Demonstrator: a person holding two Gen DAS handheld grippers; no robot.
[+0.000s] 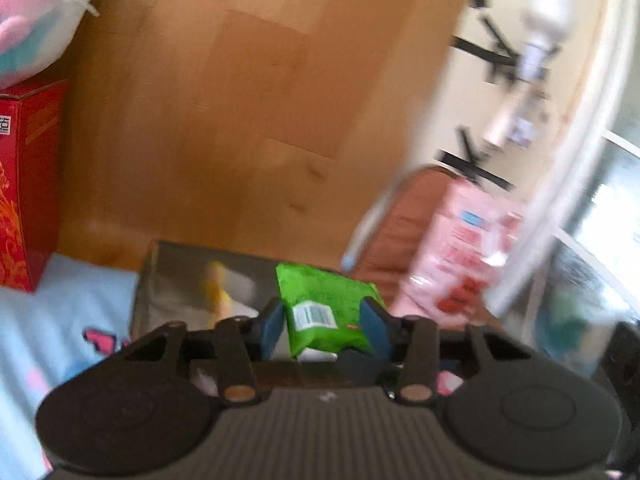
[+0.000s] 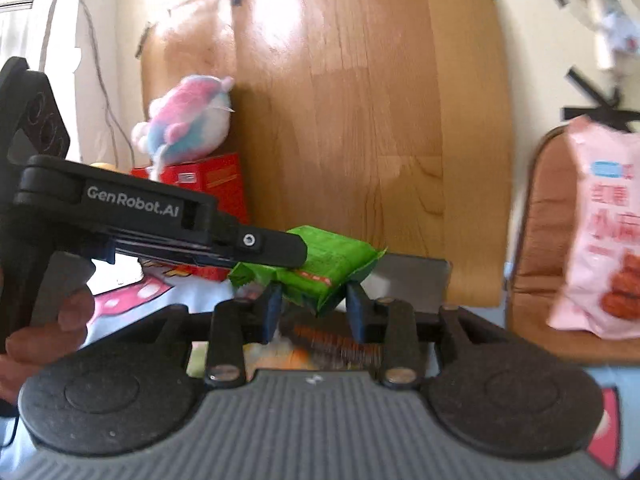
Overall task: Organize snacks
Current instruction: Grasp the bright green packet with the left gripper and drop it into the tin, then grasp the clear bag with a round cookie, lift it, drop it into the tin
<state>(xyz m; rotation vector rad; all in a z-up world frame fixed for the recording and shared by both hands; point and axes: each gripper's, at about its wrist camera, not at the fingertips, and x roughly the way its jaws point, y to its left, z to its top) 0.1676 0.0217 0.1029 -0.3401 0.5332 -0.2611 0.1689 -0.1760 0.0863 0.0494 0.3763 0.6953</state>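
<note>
A green snack packet (image 1: 326,308) sits between the blue pads of my left gripper (image 1: 324,316), which is shut on it above a grey box (image 1: 188,276) holding other snacks. In the right wrist view the same green packet (image 2: 328,268) is held by the left gripper (image 2: 280,258), which reaches in from the left. My right gripper (image 2: 314,304) is just below the packet with its pads at the packet's sides; it appears open, not squeezing. The grey box (image 2: 412,280) lies behind.
A large pink snack bag (image 2: 600,232) leans on a brown chair (image 2: 536,240) at right. A red box (image 2: 216,180) with a pink-blue plush toy (image 2: 188,116) on top stands at left. A wooden headboard (image 2: 340,120) rises behind. Light blue bedding (image 1: 60,320) lies below.
</note>
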